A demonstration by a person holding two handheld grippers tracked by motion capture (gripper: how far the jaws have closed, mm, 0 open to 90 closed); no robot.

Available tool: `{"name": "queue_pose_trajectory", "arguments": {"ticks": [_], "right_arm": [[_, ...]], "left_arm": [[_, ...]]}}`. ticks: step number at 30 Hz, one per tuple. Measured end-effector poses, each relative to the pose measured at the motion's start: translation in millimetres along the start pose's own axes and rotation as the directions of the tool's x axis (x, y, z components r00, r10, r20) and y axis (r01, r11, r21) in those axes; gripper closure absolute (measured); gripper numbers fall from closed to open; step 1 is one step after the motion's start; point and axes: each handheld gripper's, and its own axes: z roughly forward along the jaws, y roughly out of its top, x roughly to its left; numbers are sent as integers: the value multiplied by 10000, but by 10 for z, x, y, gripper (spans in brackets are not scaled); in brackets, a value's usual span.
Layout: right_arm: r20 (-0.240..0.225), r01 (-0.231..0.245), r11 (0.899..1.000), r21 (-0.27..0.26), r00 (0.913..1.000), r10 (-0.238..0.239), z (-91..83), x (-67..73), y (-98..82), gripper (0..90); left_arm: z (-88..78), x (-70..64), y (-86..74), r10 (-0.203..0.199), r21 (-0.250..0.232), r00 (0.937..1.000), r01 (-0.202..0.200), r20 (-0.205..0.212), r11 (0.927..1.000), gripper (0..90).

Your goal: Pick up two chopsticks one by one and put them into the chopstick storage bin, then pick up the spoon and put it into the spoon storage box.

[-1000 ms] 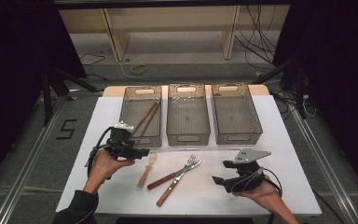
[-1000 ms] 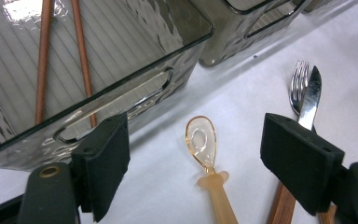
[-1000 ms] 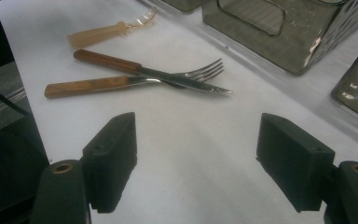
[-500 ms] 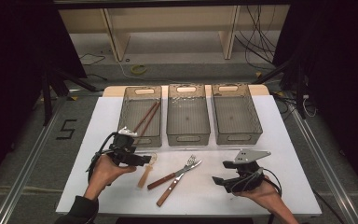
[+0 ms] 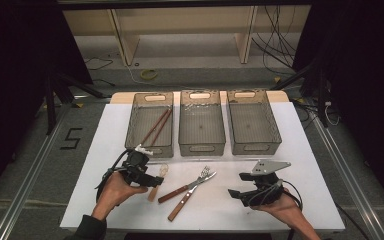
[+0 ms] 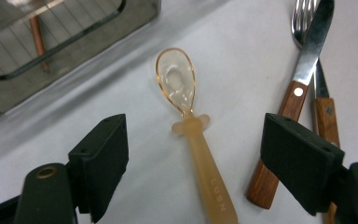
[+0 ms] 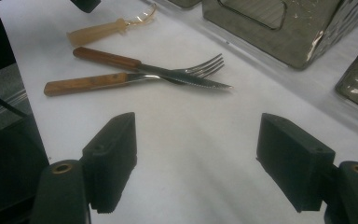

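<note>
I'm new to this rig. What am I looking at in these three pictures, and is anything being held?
A person holds a hand-held two-jaw gripper in each hand. The high view looks down on the white table; each gripper view looks along that gripper's own jaws. The left gripper hangs open over a translucent spoon, not gripping it. The right gripper is open and holds nothing. A wooden-handled fork and knife lie crossed between them. Behind stand three bins; the left bin holds chopsticks.

Spoon: translucent amber, clear bowl face up pointing 11 o'clock off my jaws, handle toward me, flat on the white table, knife at its 3 o'clock.
</note>
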Motion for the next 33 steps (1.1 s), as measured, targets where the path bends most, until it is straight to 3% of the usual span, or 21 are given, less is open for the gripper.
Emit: {"name": "queue_pose_trajectory", "arguments": {"ticks": [13, 33], "right_arm": [[63, 45, 9999, 99, 10000, -46, 8, 18, -10, 294], [56, 114, 9997, 199, 9999, -115, 30, 34, -7, 294]], "left_arm": [[82, -10, -97, 248, 793, 9995, -232, -187, 9966, 268], [186, -59, -151, 417, 1345, 9989, -386, -200, 9902, 356]]}}
